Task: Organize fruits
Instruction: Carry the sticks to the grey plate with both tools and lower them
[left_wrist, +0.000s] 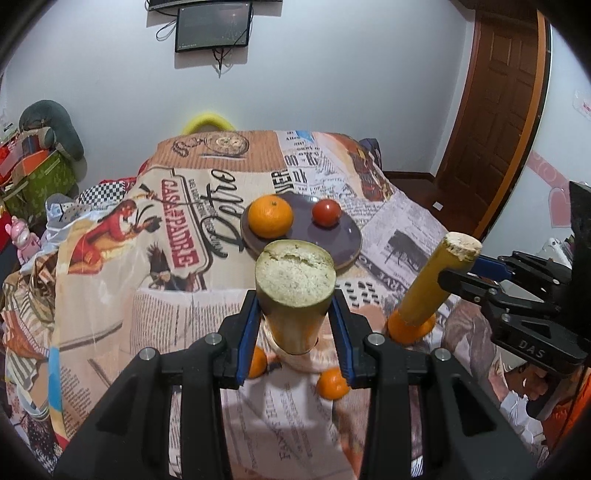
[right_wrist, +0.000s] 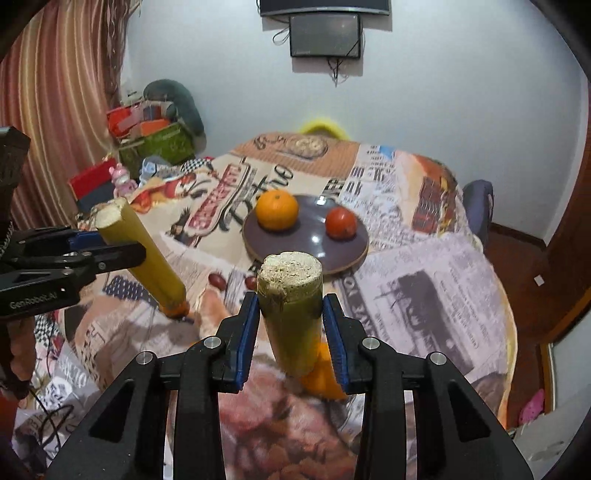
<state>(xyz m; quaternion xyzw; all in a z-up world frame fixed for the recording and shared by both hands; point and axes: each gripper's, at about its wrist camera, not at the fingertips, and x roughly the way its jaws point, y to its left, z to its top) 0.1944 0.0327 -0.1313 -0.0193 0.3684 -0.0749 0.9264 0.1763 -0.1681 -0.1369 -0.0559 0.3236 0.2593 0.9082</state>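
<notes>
White walls and a wall screen (left_wrist: 213, 26) back a table under a newsprint cloth (left_wrist: 402, 225). Left of the plate (right_wrist: 306, 236), the left gripper (left_wrist: 295, 325) pinches a yellow cane piece (left_wrist: 293, 295). On the plate sit an orange (left_wrist: 270, 216) and, to its right, a tomato (left_wrist: 326, 212). Nearer than the plate, to the right, the right gripper (right_wrist: 291, 334) pinches another cane piece (right_wrist: 291, 314) above a loose orange (right_wrist: 322, 380)
</notes>
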